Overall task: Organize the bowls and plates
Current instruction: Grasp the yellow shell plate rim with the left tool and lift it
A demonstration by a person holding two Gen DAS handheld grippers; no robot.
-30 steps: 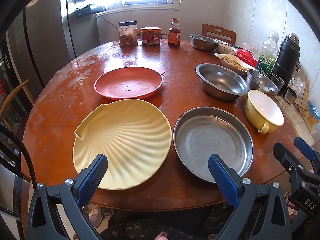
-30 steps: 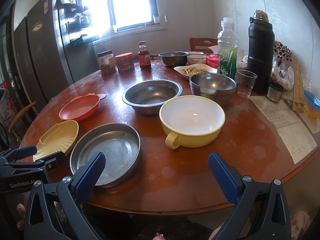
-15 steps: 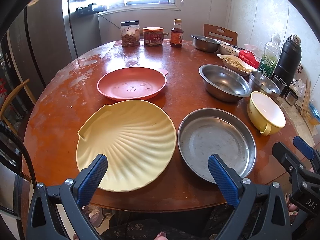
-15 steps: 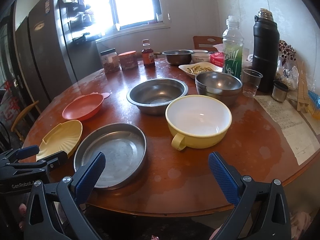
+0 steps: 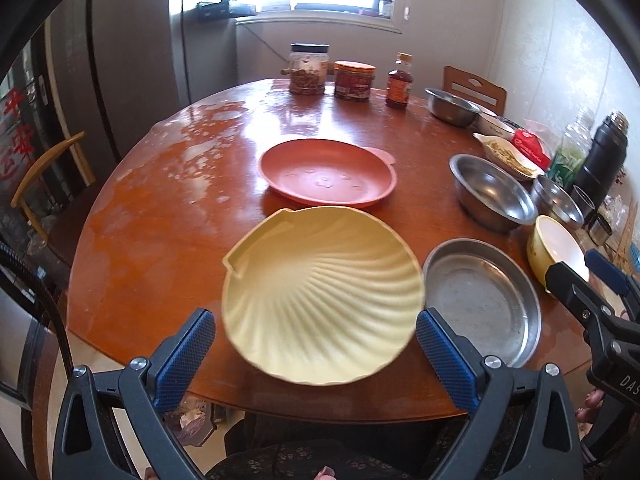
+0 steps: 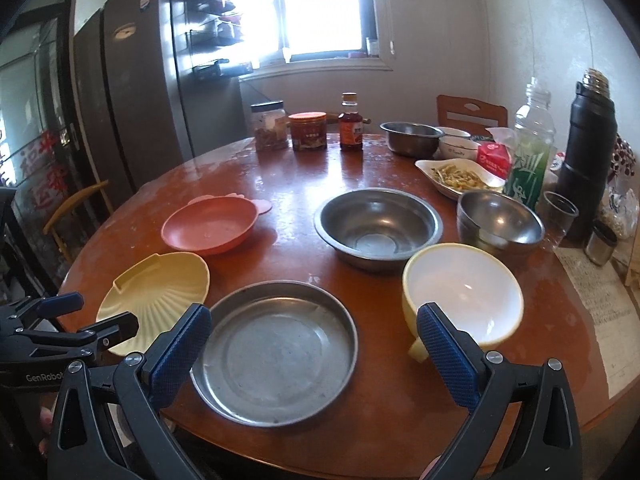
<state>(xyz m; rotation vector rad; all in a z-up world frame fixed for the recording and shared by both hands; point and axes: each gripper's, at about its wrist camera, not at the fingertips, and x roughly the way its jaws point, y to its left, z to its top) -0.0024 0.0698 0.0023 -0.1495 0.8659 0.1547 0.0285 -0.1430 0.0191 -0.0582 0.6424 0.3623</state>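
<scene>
On the round wooden table [image 5: 168, 216] lie a yellow shell-shaped plate [image 5: 320, 300], a pink plate [image 5: 326, 172] behind it and a flat steel plate [image 5: 480, 296] to its right. A yellow bowl with a white inside [image 6: 464, 292] and two steel bowls [image 6: 378, 226] [image 6: 500, 218] stand further right. My left gripper [image 5: 316, 344] is open and empty, its fingers either side of the shell plate's near edge. My right gripper [image 6: 314, 344] is open and empty over the near edge of the steel plate [image 6: 276, 350].
Jars and a sauce bottle [image 5: 398, 82] stand at the table's far side. A dish of food [image 6: 460, 176], another steel bowl [image 6: 412, 138], a plastic bottle [image 6: 532, 148], a black flask [image 6: 588, 160] and a glass [image 6: 560, 208] crowd the right. Chairs stand behind and to the left.
Both grippers have swung to the left, so the plates now sit further right in each view. The left gripper now faces the shell plate. Nothing on the table has moved.
</scene>
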